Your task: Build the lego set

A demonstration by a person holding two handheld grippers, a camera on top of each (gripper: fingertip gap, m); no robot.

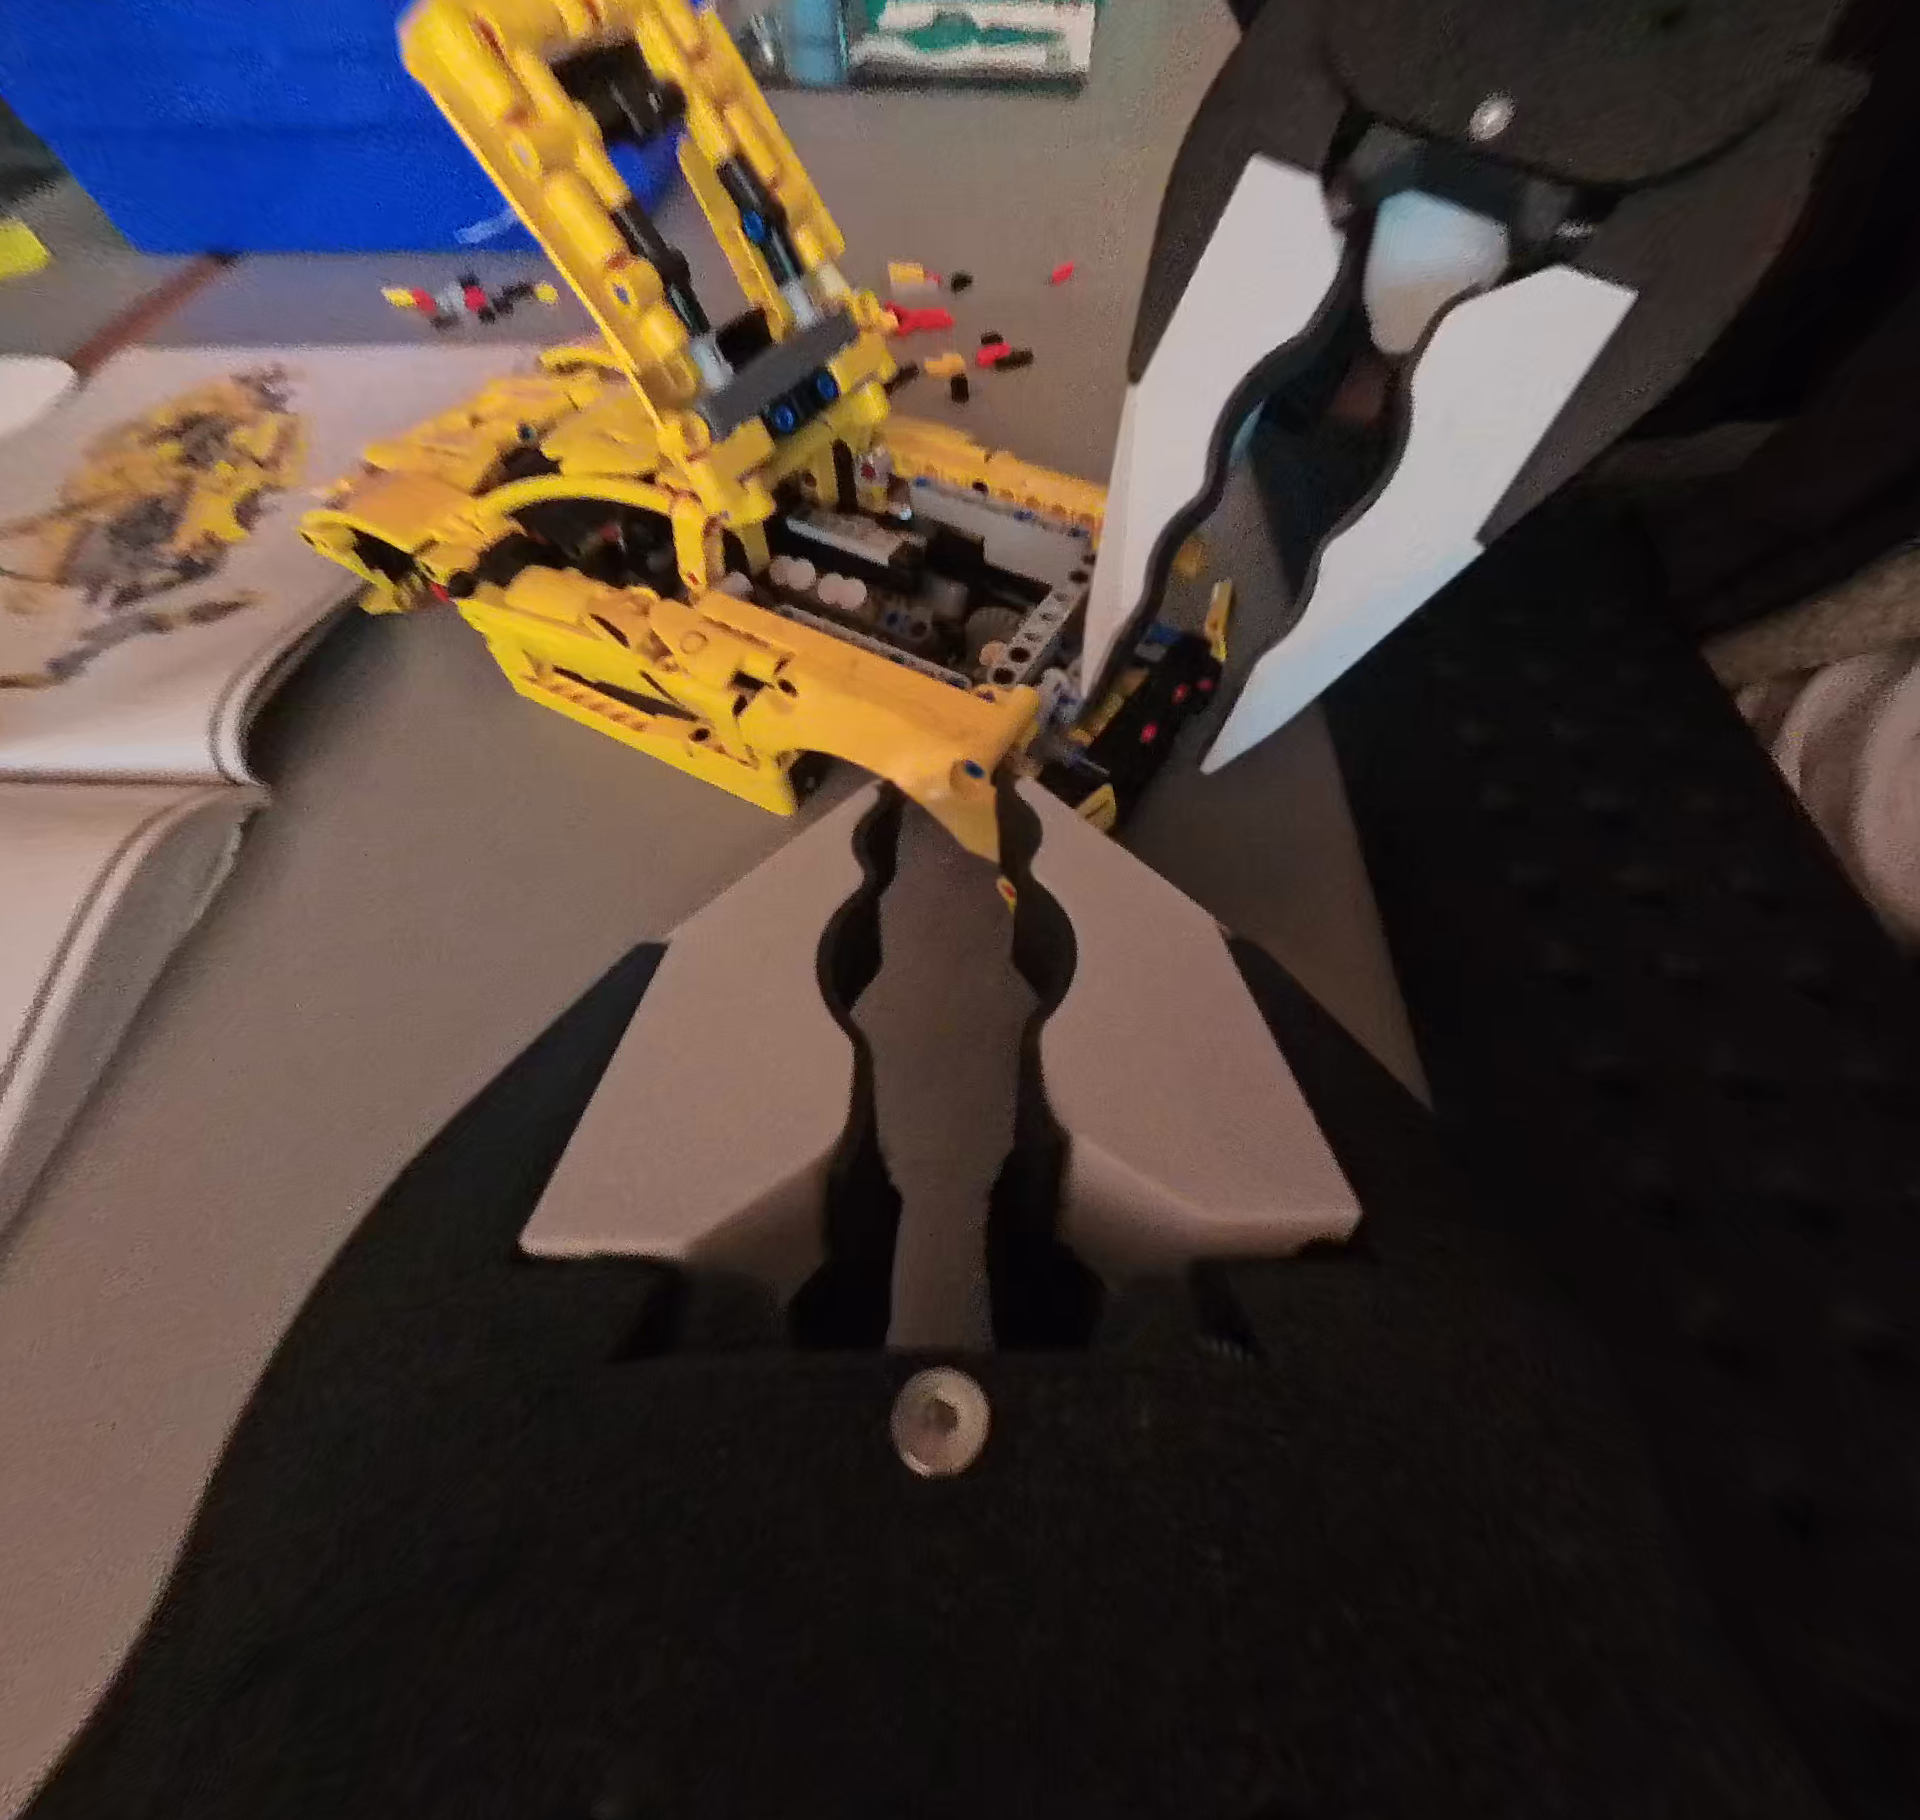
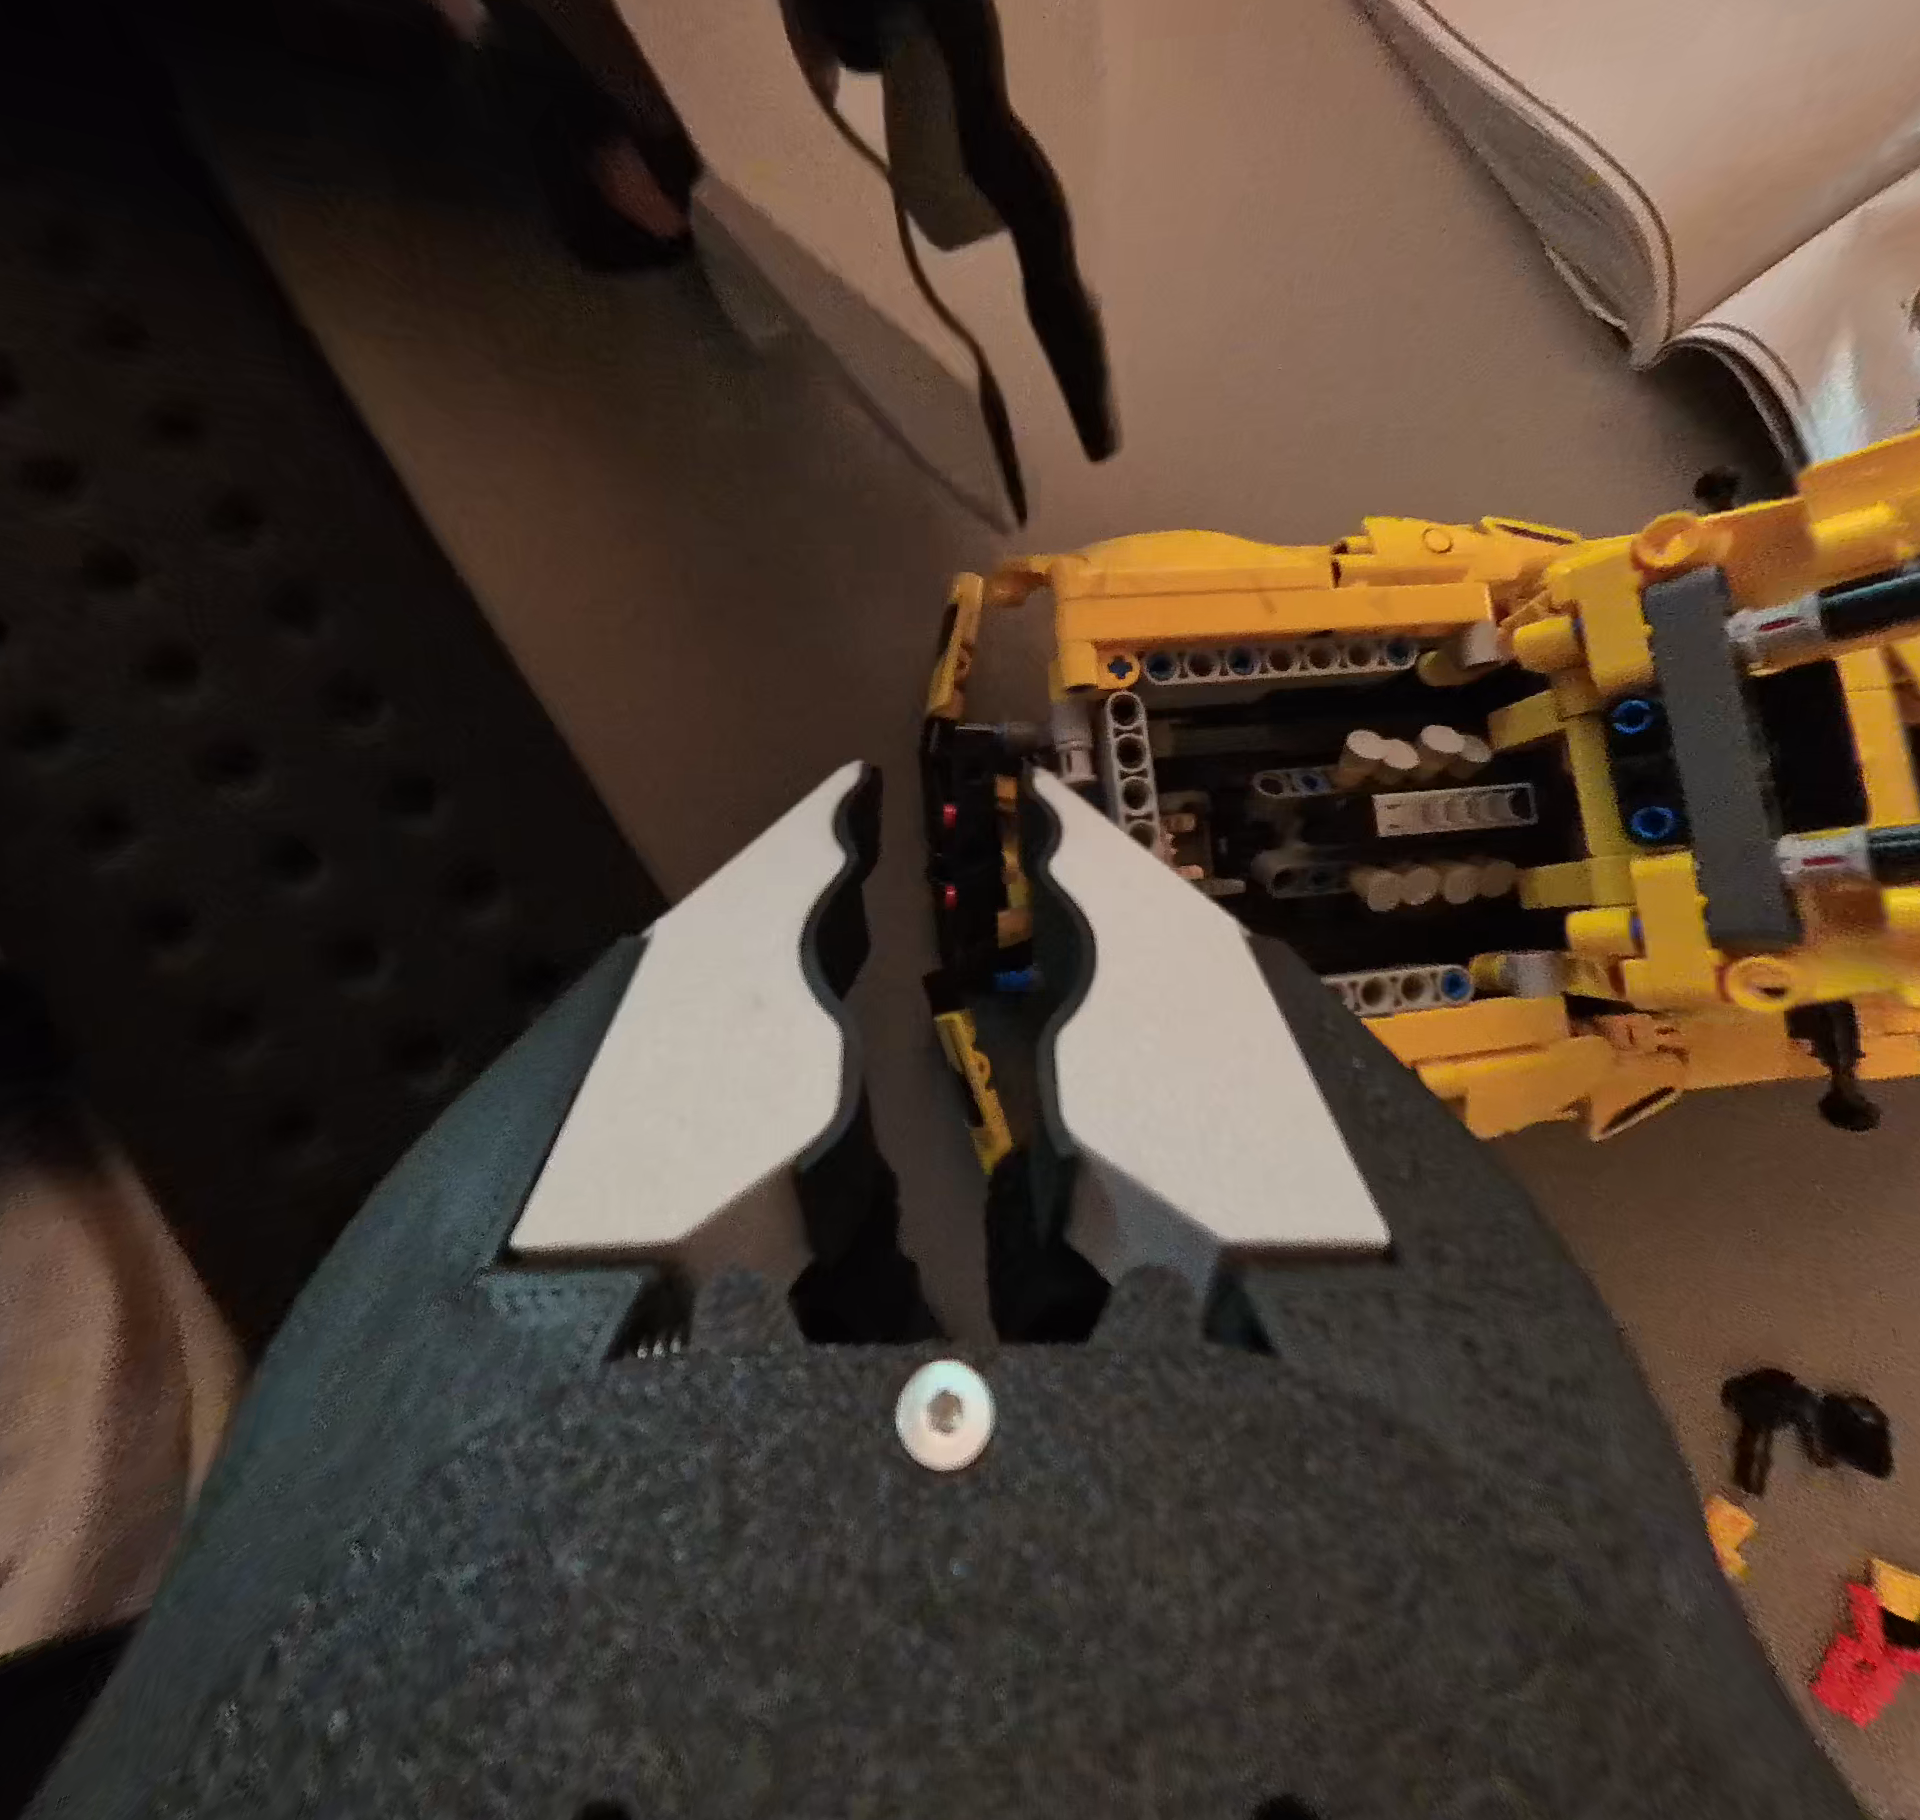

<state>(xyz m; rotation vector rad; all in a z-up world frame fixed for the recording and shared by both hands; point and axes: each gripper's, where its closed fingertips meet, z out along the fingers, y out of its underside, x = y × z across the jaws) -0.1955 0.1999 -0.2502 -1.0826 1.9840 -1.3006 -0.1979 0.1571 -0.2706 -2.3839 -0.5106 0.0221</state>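
A yellow lego vehicle model [image 1: 623, 627] stands on the grey table, with a boom arm [image 1: 623, 160] raised at its far end and its body open on top. It also shows in the right wrist view [image 2: 1247, 586]. My left gripper [image 1: 951, 799] is closed on the near corner of the model's yellow side panel [image 1: 883, 700]. My right gripper [image 2: 954, 778] is shut on a black and yellow sub-assembly [image 2: 966, 835] with red pins and holds it against the model's rear end. The right gripper also shows in the left wrist view [image 1: 1153, 710].
An open instruction booklet [image 1: 125, 575] lies left of the model. A blue bin [image 1: 260, 108] stands behind it. Small loose pieces [image 1: 966, 336] lie scattered past the model, and more lie near the right gripper [image 2: 1808, 1438]. A black perforated mat [image 1: 1610, 939] borders the table. The grippers' ends are close to 5 centimeters from one another.
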